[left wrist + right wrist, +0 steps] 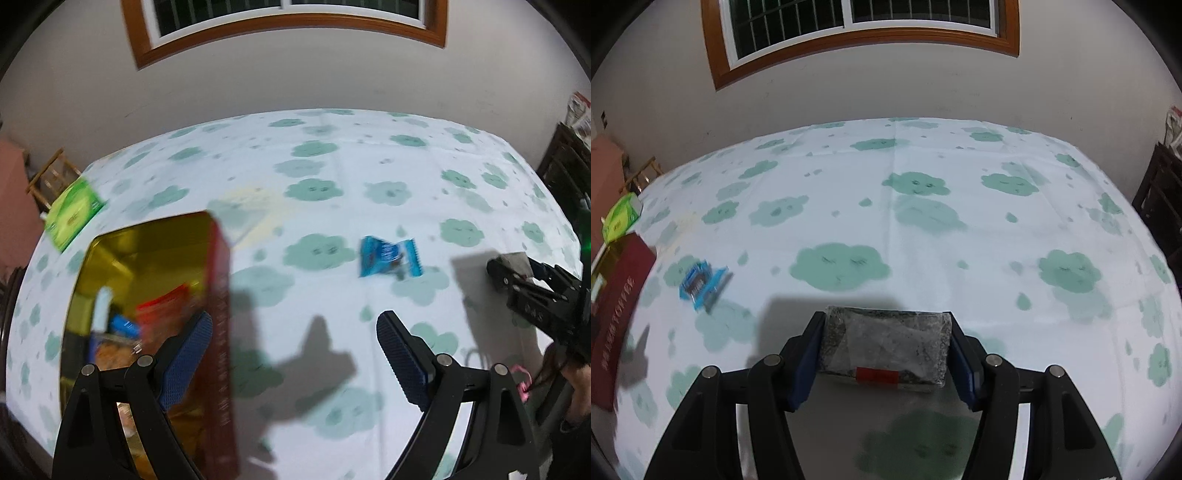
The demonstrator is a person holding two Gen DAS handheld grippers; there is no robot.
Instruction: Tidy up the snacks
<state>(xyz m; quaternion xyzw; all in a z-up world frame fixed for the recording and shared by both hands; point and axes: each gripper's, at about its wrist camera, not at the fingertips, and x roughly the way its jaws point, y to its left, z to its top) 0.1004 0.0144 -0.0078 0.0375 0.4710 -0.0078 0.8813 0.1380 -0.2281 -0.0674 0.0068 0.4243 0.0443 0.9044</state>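
My right gripper [886, 339] is shut on a grey wrapped snack block [886, 341] with a red label, its blue pads pressing both ends just above the cloth. In the left wrist view that gripper [509, 271] and its grey block [517, 258] show at the right edge. A blue snack packet [389, 258] [701, 284] lies alone on the cloth. A red tin [221, 332] [617, 306] with a gold inside stands open at the left and holds several snacks. My left gripper [295, 332] is open with nothing between its fingers, its left finger over the tin's rim.
A cloud-print tablecloth [923, 229] covers the table. A green box [72, 212] [620, 218] sits at the far left corner, with a pale blurred flat thing [251, 201] beyond the tin. A wooden chair stands left of the table and dark furniture [1163, 199] right.
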